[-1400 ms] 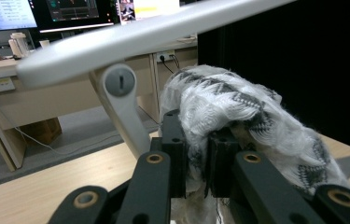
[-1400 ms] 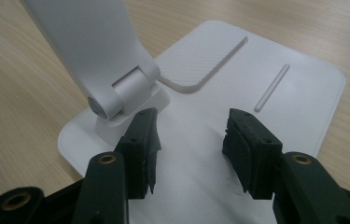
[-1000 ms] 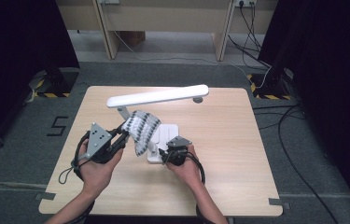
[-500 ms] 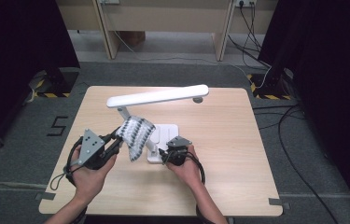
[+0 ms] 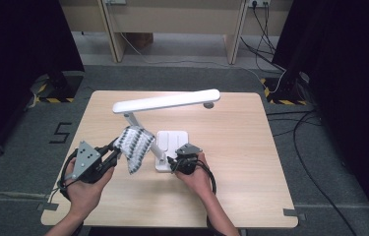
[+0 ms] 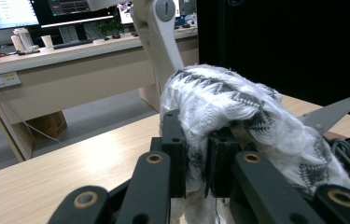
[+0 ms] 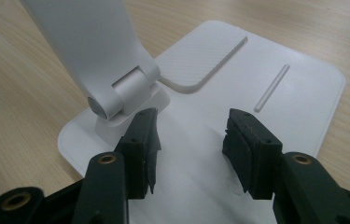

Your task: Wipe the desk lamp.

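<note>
A white desk lamp stands mid-table, its flat base under a long head. My left gripper is shut on a white and grey patterned cloth, which it holds just left of the lamp's arm. In the left gripper view the cloth bunches over and between the jaws of my left gripper, with the lamp arm behind it. My right gripper is at the base's near edge. In the right gripper view this gripper is open over the base, beside the hinge, with nothing between the jaws.
The wooden table has bare room to the right of the lamp and along the front. A long desk stands beyond it, with cables on the floor at the right. Monitors sit on the desk.
My left gripper has carried the cloth to the left and a little toward the person, away from the lamp arm. The right gripper has stayed on the lamp base.
</note>
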